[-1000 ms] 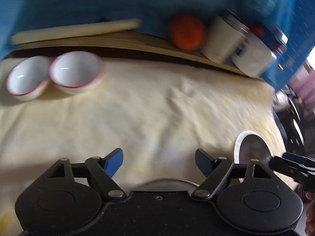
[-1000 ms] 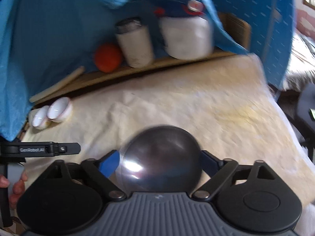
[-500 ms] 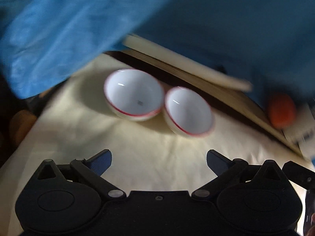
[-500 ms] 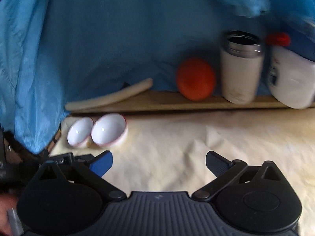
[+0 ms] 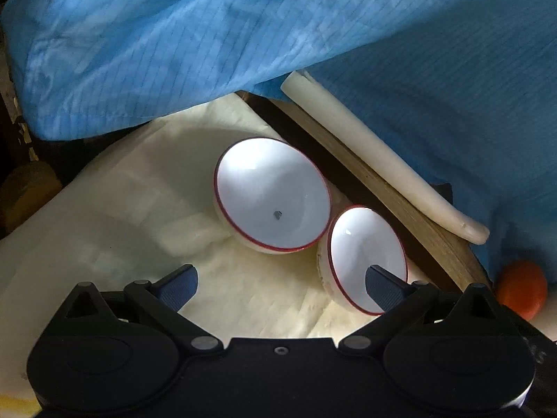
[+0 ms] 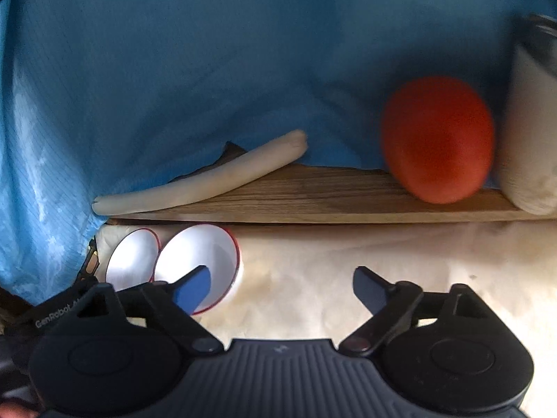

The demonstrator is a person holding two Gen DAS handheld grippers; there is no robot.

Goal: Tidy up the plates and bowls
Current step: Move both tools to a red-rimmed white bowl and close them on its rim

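Both grippers empty. Left gripper (image 5: 280, 284) jaws spread wide; right gripper (image 6: 280, 287) jaws apart and closing on nothing. Two red-rimmed white bowls, far bowl (image 5: 273, 196) and near bowl (image 5: 367, 259), touch on the cream cloth (image 5: 104, 216) beside the wooden board (image 5: 400, 209). Risk: pinching one rim knocks its neighbour, or the glazed rim slips and tips.

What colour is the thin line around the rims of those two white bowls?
Red. It shows best in the left wrist view, on both bowls.
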